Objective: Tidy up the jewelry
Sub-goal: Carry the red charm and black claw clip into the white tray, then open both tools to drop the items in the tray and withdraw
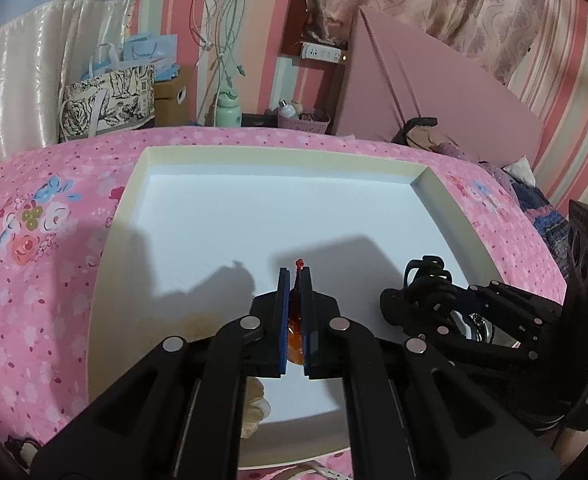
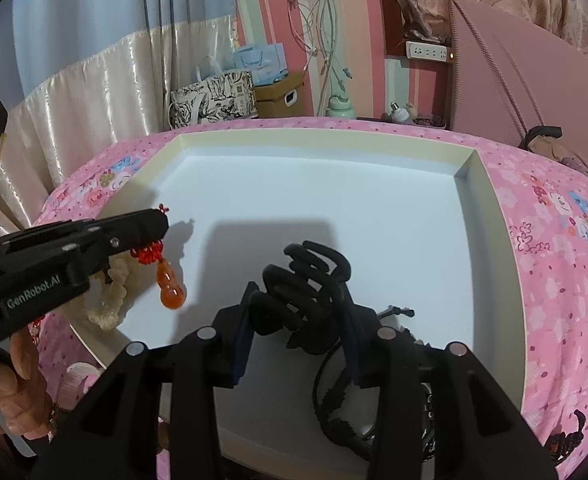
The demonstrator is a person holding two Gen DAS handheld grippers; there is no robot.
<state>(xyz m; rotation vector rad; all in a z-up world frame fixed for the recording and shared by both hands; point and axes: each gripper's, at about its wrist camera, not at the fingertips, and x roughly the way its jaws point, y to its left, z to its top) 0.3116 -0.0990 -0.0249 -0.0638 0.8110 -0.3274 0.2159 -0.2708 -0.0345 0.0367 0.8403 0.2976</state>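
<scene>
1. Lying under both grippers, the white tray [image 1: 254, 208] rests on the pink floral bedspread [image 1: 34, 240].
2. The right gripper [image 2: 297, 308] is clamped on a black hair claw [image 2: 301, 280], held above the tray floor.
3. The left gripper [image 1: 295, 280], jaws nearly together, pinches a red knotted cord; its orange gourd pendant [image 2: 170, 284] hangs below the fingertips.

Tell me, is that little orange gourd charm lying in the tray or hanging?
Hanging. The left claw pinches its red knotted cord, and the orange gourd charm dangles above the white tray.
</scene>
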